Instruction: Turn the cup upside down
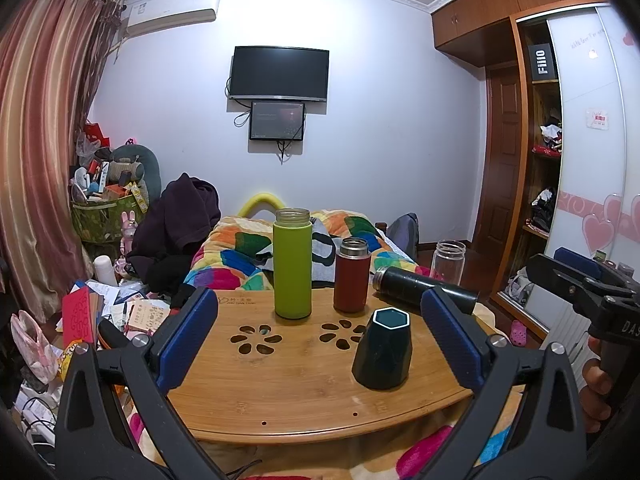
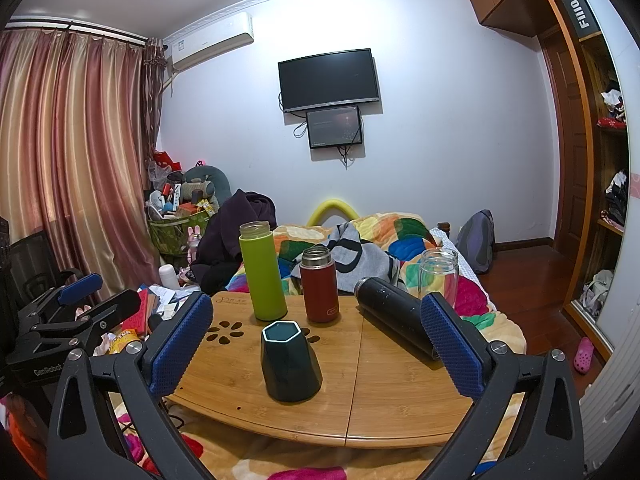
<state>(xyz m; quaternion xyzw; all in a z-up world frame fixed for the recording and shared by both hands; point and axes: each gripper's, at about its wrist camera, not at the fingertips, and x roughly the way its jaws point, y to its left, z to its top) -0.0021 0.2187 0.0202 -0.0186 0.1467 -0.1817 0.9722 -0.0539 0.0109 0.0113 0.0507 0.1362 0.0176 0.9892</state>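
Observation:
A dark green faceted cup (image 1: 383, 349) stands on the bamboo table (image 1: 280, 392) with its narrow hexagonal end up and its wide end down; it also shows in the right wrist view (image 2: 290, 362). My left gripper (image 1: 320, 340) is open and empty, back from the table's near edge, the cup between its fingers and nearer the right one. My right gripper (image 2: 320, 344) is open and empty, the cup ahead between its fingers. The right gripper also shows at the right edge of the left wrist view (image 1: 580, 280).
A lime green bottle (image 1: 292, 264), a red flask (image 1: 352, 276) and a clear jar (image 1: 450, 260) stand at the table's far side. A black flask (image 1: 420, 286) lies on its side at the far right. A bed with a colourful blanket (image 1: 240, 248) lies beyond.

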